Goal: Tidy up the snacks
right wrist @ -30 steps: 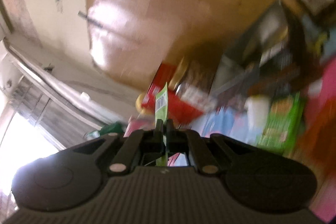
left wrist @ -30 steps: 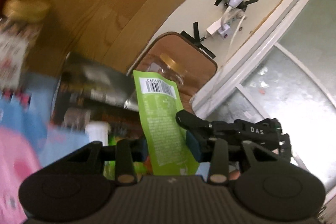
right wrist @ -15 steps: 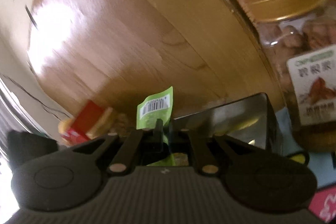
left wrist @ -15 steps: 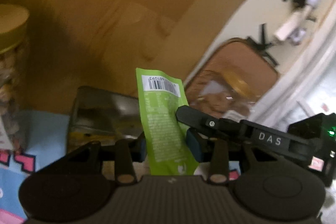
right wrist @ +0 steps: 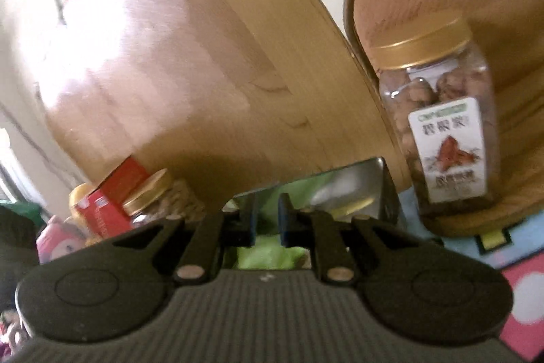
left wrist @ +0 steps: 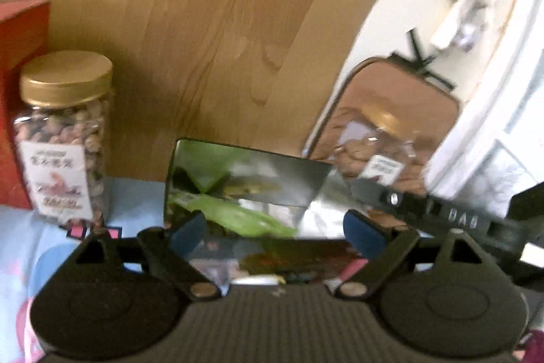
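Observation:
A green snack packet [left wrist: 238, 215] lies tilted inside a shiny metal tin [left wrist: 292, 179] on the patterned cloth. My left gripper [left wrist: 275, 235] hangs just over the tin's near edge. Its jaws are opening wide, and the packet lies loose below and between the blue pads [left wrist: 187, 232], touching neither. In the right wrist view my right gripper [right wrist: 267, 220] is opening too, a narrow gap showing between its pads. The green packet [right wrist: 268, 256] shows under them, free of the grip, in the tin [right wrist: 357, 182]. A black finger of the right gripper [left wrist: 459, 220] reaches in from the right.
A gold-lidded nut jar [left wrist: 64, 138] stands left of the tin beside a red box [left wrist: 20, 63]. A second nut jar [right wrist: 438, 131] stands in a wooden tray [right wrist: 510, 193] to the right. A wooden panel [left wrist: 221, 39] rises behind the tin.
The green packet stood upright, pinched by both grippers. Both sets of jaws have opened and the packet has dropped flat into the metal tin. Both views swung toward the tin.

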`<state>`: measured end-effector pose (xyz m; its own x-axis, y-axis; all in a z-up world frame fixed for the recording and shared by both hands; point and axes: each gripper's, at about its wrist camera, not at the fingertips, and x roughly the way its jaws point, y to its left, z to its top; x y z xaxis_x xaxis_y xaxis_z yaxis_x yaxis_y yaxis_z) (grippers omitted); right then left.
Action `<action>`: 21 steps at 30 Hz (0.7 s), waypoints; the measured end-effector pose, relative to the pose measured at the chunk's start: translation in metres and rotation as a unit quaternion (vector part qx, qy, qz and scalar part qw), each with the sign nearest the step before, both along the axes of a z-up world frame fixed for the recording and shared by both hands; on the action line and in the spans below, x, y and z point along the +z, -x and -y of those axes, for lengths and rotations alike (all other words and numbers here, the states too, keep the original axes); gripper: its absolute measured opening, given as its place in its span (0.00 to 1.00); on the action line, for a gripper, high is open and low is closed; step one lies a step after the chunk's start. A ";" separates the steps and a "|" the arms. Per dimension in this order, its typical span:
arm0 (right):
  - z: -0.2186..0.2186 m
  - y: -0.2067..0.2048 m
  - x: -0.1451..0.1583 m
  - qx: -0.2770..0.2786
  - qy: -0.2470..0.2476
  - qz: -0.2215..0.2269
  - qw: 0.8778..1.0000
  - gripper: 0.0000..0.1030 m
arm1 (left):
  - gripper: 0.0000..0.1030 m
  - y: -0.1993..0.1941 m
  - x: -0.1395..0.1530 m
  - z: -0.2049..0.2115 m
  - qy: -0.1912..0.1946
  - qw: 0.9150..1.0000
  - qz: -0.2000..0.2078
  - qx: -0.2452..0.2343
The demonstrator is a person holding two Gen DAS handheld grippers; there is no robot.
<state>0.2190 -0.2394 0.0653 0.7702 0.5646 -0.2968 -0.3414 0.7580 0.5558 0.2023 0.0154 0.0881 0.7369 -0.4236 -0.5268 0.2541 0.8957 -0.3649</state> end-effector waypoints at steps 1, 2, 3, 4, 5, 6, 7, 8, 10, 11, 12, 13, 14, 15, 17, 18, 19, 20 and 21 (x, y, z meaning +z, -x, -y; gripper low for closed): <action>0.005 0.011 -0.001 0.003 0.001 0.002 1.000 0.16 | 0.88 0.013 0.001 -0.002 0.000 1.000 0.009 -0.003; 0.010 0.020 -0.004 0.003 0.004 0.000 1.000 0.16 | 0.86 0.022 0.000 0.001 -0.004 1.000 0.013 -0.005; 0.018 0.031 -0.010 0.000 0.008 -0.007 1.000 0.16 | 0.83 0.032 -0.002 0.002 -0.008 1.000 0.013 -0.009; 0.023 0.038 -0.013 -0.007 0.012 -0.014 1.000 0.16 | 0.81 0.040 -0.004 0.003 -0.010 1.000 0.012 -0.014; 0.031 0.046 -0.019 -0.016 0.018 -0.021 0.999 0.16 | 0.80 0.046 -0.008 0.005 -0.012 1.000 0.007 -0.020; 0.040 0.054 -0.024 -0.029 0.027 -0.026 0.999 0.16 | 0.78 0.052 -0.013 0.009 -0.015 1.000 0.001 -0.026; 0.050 0.062 -0.029 -0.045 0.035 -0.031 0.998 0.16 | 0.78 0.057 -0.016 0.013 -0.019 0.999 -0.006 -0.031; 0.057 0.067 -0.033 -0.058 0.039 -0.037 0.997 0.16 | 0.77 0.061 -0.021 0.017 -0.023 0.999 -0.011 -0.035; 0.069 0.074 -0.045 -0.077 0.043 -0.055 0.995 0.18 | 0.74 0.069 -0.031 0.026 -0.033 0.998 -0.019 -0.042; 0.074 0.076 -0.051 -0.085 0.048 -0.067 0.993 0.23 | 0.71 0.073 -0.036 0.030 -0.036 0.998 -0.026 -0.046; 0.077 0.078 -0.056 -0.098 0.056 -0.075 0.991 0.26 | 0.68 0.075 -0.041 0.035 -0.034 0.998 -0.035 -0.051; 0.081 0.081 -0.059 -0.111 0.061 -0.077 0.989 0.32 | 0.67 0.079 -0.044 0.036 -0.031 0.997 -0.040 -0.054; 0.082 0.081 -0.063 -0.119 0.061 -0.078 0.988 0.39 | 0.65 0.081 -0.047 0.040 -0.028 0.997 -0.046 -0.058; 0.086 0.079 -0.066 -0.125 0.057 -0.082 0.987 0.42 | 0.62 0.082 -0.050 0.044 -0.027 0.997 -0.050 -0.059; 0.088 0.073 -0.071 -0.129 0.041 -0.102 0.986 0.46 | 0.57 0.085 -0.053 0.049 -0.025 0.996 -0.058 -0.060; 0.086 0.070 -0.074 -0.115 0.031 -0.107 0.987 0.47 | 0.55 0.086 -0.054 0.050 -0.023 0.996 -0.061 -0.060; 0.084 0.069 -0.074 -0.103 0.031 -0.105 0.989 0.49 | 0.54 0.087 -0.055 0.052 -0.020 0.996 -0.063 -0.060; 0.076 0.068 -0.074 -0.091 0.044 -0.103 0.990 0.49 | 0.52 0.088 -0.054 0.053 -0.018 0.996 -0.064 -0.060; 0.066 0.066 -0.076 -0.081 0.068 -0.101 0.989 0.49 | 0.50 0.089 -0.054 0.054 -0.018 0.996 -0.065 -0.060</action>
